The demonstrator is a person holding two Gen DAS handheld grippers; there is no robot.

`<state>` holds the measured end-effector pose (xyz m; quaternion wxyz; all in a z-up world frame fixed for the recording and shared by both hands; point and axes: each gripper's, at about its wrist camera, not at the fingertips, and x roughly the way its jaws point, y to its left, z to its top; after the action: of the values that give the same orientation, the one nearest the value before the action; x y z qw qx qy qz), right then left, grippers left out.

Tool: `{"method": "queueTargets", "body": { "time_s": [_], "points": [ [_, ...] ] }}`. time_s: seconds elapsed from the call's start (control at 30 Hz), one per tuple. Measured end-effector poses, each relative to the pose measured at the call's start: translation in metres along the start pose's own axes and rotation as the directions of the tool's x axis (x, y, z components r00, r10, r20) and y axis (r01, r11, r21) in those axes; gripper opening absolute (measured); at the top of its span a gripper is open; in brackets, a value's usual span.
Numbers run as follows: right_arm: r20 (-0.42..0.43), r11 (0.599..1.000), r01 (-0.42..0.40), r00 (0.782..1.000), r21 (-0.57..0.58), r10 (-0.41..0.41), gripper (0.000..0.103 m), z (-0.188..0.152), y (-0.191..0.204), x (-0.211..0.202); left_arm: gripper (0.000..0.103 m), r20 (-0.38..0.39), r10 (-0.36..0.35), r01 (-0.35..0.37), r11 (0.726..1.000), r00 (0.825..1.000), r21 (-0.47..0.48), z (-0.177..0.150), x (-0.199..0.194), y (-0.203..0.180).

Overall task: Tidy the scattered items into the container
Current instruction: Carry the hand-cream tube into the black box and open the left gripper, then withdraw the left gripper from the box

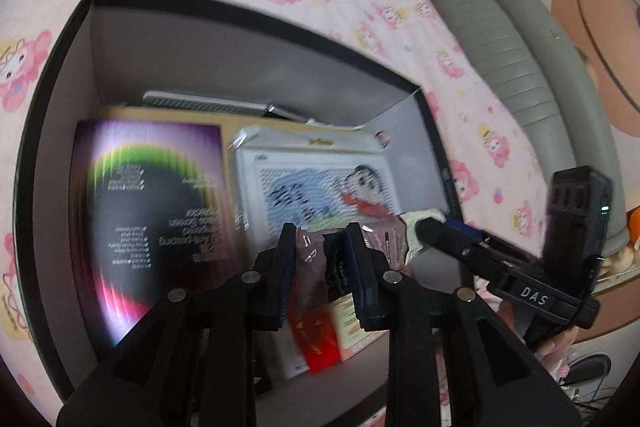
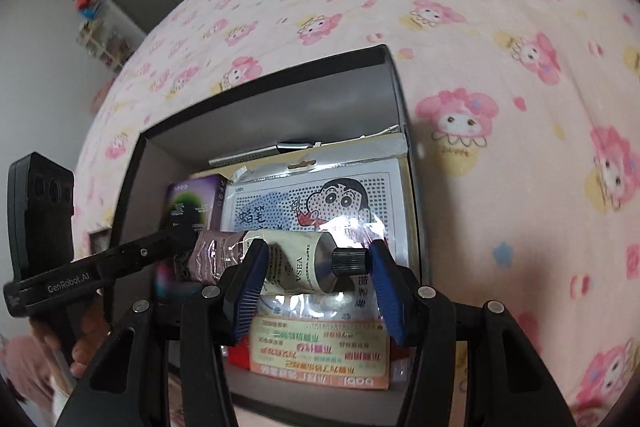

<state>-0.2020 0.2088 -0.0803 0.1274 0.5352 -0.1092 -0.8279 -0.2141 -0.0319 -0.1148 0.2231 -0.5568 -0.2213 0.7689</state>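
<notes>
Now both grippers hang over the box. The left gripper point(image 1: 320, 247) has its 2 fingers set narrow around a crumpled mauve sachet point(image 1: 310, 259); the packet sits between the pads, and through the blur I cannot tell if they press it. No earlier view, so that is all on the jaws. Beside it, the right gripper point(image 2: 316, 259) has its blue pads on either side of a cream tube point(image 2: 296, 259) with a black cap point(image 2: 350, 261), lying crosswise; the left pad touches the tube body, the right pad sits at the cap end, so the tube looks held. In the right wrist view the sachet meets the tube's flat end, the 2 items end to end above the container.

Below them, the dark-rimmed box point(image 1: 60, 75) with grey inner walls rests on a pink cartoon-print bedsheet point(image 2: 500, 27). Inside lie a purple and black screen-protector pack point(image 1: 148, 203) on the left, a cartoon peg-board kit point(image 2: 320, 203) in plastic wrap beside it, a silver bar point(image 1: 208, 103) along the far wall, and a red and cream printed packet point(image 2: 320, 355) nearest the grippers.
</notes>
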Motion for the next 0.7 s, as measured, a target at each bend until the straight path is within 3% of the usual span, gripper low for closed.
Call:
{"method": "queueTargets", "body": {
  "time_s": [0.23, 0.4, 0.47, 0.6, 0.7],
  "points": [
    [-0.015, 0.981, 0.134, 0.99, -0.138, -0.137, 0.048, -0.015, 0.022, 0.007, 0.024, -0.052, 0.161, -0.159, 0.987, 0.986, 0.031, -0.005, 0.017, -0.005],
    [0.07, 0.975, 0.191, 0.981, -0.116, -0.183, 0.048, -0.012, 0.02, -0.004, 0.024, 0.032, 0.139, -0.14, 0.989, 0.99, 0.04, -0.002, -0.005, -0.011],
    [0.113, 0.971, 0.206, 0.975, -0.124, -0.192, 0.048, -0.007, 0.023, -0.007, 0.024, 0.021, 0.107, -0.108, 0.994, 0.994, 0.036, 0.003, -0.004, -0.012],
    [0.008, 0.982, 0.135, 0.991, -0.134, -0.135, 0.05, -0.006, 0.027, 0.016, 0.024, -0.052, 0.137, -0.134, 0.99, 0.989, 0.045, -0.002, 0.014, -0.012],
    [0.03, 0.956, 0.218, 0.976, -0.196, -0.217, 0.049, -0.014, 0.034, 0.022, 0.024, -0.063, 0.154, -0.15, 0.987, 0.986, 0.056, -0.009, 0.018, -0.014]
  ]
}}
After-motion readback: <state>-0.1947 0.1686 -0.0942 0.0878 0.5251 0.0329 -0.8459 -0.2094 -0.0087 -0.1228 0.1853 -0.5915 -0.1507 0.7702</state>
